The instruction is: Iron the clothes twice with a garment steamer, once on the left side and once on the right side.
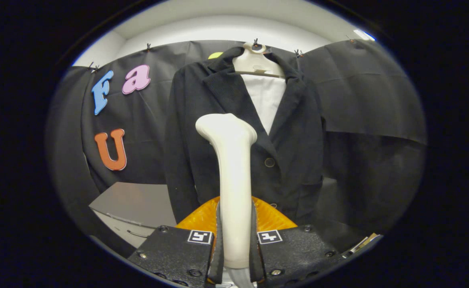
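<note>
A dark blazer (294,156) hangs on a white hanger (254,62) against the booth wall, with a white lining or shirt (267,98) showing at the open collar. My gripper (234,240) is shut on the cream handle of the garment steamer (231,168), which stands upright between my fingers. The steamer's head reaches up in front of the jacket's left front panel, below the lapel. Whether the head touches the cloth I cannot tell. An orange ribbed part (272,218) sits just beyond my fingers, behind the handle.
A grey tabletop (134,202) lies low to the left of the jacket. Black cloth (362,104) covers the booth wall on both sides of the garment. A white ceiling (226,24) is above.
</note>
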{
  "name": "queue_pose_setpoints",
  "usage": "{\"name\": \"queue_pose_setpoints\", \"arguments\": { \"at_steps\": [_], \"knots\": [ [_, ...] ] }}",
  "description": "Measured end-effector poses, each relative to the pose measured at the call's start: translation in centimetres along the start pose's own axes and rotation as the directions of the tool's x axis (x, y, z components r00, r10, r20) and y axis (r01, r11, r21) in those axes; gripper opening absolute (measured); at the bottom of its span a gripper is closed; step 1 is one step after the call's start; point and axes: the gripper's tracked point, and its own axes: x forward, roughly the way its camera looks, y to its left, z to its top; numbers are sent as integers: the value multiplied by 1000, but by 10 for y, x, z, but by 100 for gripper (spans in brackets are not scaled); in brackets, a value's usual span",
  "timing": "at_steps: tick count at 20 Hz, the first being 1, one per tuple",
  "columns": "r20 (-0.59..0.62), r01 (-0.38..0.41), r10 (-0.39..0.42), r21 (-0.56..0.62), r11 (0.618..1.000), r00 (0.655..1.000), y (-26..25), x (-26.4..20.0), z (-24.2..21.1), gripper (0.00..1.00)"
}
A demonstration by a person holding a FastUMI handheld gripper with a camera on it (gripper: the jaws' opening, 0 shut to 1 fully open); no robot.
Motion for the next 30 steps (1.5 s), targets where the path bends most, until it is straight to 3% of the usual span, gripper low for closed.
{"name": "queue_pose_setpoints", "arguments": {
  "at_steps": [30],
  "knots": [
    [-232, 29, -31, -15, 999, 972, -22, 0, -157, 28]
  ]
}}
